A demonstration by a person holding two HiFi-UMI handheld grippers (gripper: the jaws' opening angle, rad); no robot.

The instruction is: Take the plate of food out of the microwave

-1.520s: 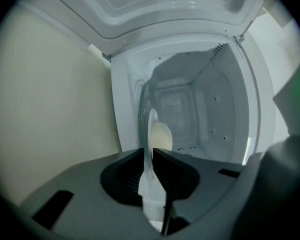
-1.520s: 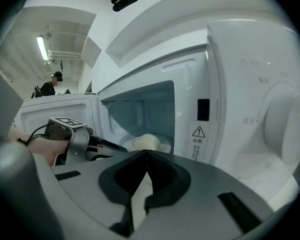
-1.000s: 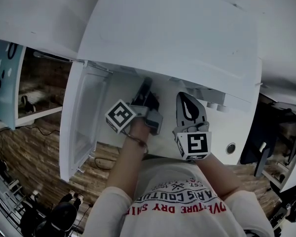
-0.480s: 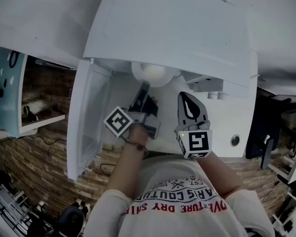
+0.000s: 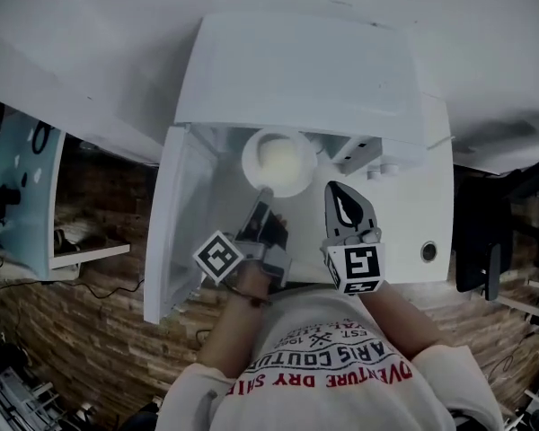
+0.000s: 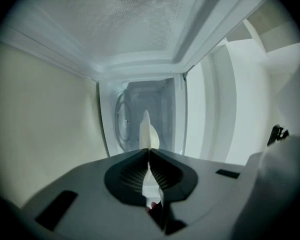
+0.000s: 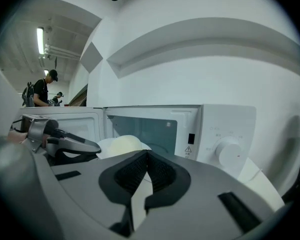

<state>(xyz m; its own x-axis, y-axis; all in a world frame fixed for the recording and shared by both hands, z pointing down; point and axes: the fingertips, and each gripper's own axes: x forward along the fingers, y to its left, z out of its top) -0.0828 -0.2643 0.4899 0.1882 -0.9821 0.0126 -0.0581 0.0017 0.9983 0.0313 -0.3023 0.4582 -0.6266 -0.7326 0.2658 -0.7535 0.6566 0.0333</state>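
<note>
The plate (image 5: 250,165) is clamped at its near rim by the left gripper (image 6: 149,151). The fingers are closed on the rim, which is seen edge-on between them. The plate is held at the mouth of the microwave (image 5: 296,70), seemingly part-way out of the cavity, with a pale mound of food (image 5: 280,154) on it. The right gripper (image 7: 147,155) is held empty at 4 o'clock of the plate, its fingers together on nothing.

Risks, as judged:
- The plate is carried by a single rim pinch, with all the weight beyond the fingers, so sagging or twisting in the grip is likely if it is pulled fast.
- If the plate tips, the food could slide off the far edge.
- A thin, smooth rim could slip out altogether, since no support is given from the right side.
- The rim could be knocked on the cavity's front lip or on the door if the path is not kept level and straight toward 6 o'clock.

Surroundings:
- The open door (image 5: 175,232) stands at 9 o'clock of the plate and crowds the left arm.
- The control knob (image 7: 229,152) sits at 3 o'clock, clear of the path.
- Bare white table (image 5: 438,205) lies at 3 to 4 o'clock, a possible set-down spot.
- The right gripper itself is close to the exit path.
- A person (image 7: 42,89) is seen far off at 9 o'clock in the right gripper view, not in the way.
</note>
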